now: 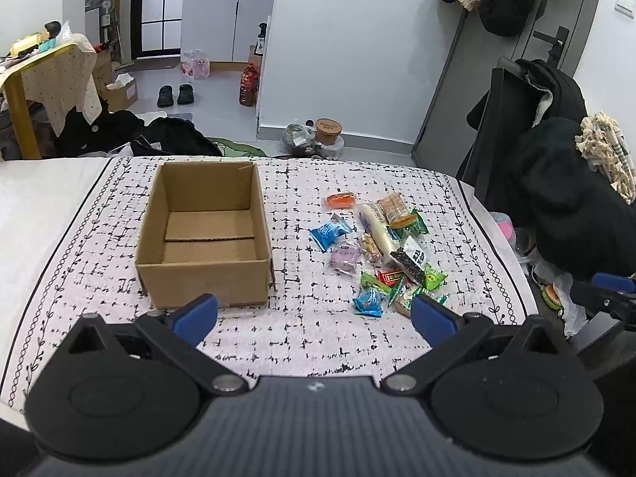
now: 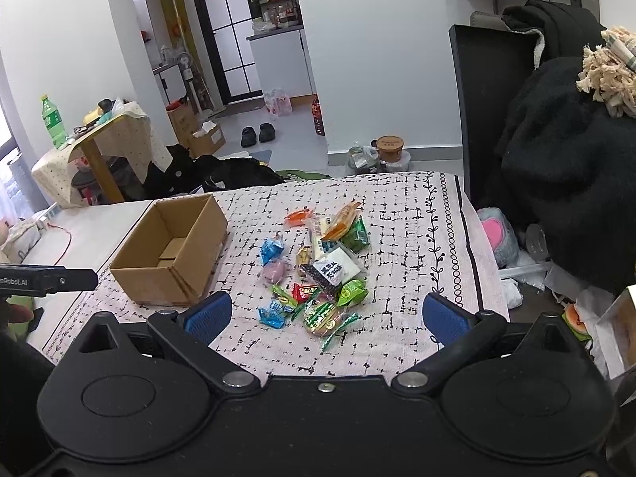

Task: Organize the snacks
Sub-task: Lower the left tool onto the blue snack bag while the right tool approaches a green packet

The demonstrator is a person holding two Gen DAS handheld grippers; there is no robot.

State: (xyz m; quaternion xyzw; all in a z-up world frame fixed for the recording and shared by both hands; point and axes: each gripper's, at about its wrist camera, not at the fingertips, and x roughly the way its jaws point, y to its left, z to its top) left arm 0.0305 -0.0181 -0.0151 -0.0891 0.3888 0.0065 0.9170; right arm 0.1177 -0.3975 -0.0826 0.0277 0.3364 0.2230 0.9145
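Observation:
An open, empty cardboard box (image 1: pixel 206 238) stands on a patterned cloth (image 1: pixel 302 334); it also shows in the right wrist view (image 2: pixel 171 250). To its right lies a loose pile of wrapped snacks (image 1: pixel 385 250), also in the right wrist view (image 2: pixel 318 274): blue, green, orange, purple and white packets. My left gripper (image 1: pixel 314 318) is open and empty, above the cloth just in front of the box and pile. My right gripper (image 2: pixel 326 314) is open and empty, just in front of the pile's near edge.
The cloth's right edge (image 2: pixel 477 262) drops to a cluttered floor. A black chair with dark clothes (image 1: pixel 556 183) stands at the right. Dark bags (image 1: pixel 171 139) and containers (image 1: pixel 318 139) lie beyond the far edge. The left gripper's body (image 2: pixel 47 278) shows at the right wrist view's left edge.

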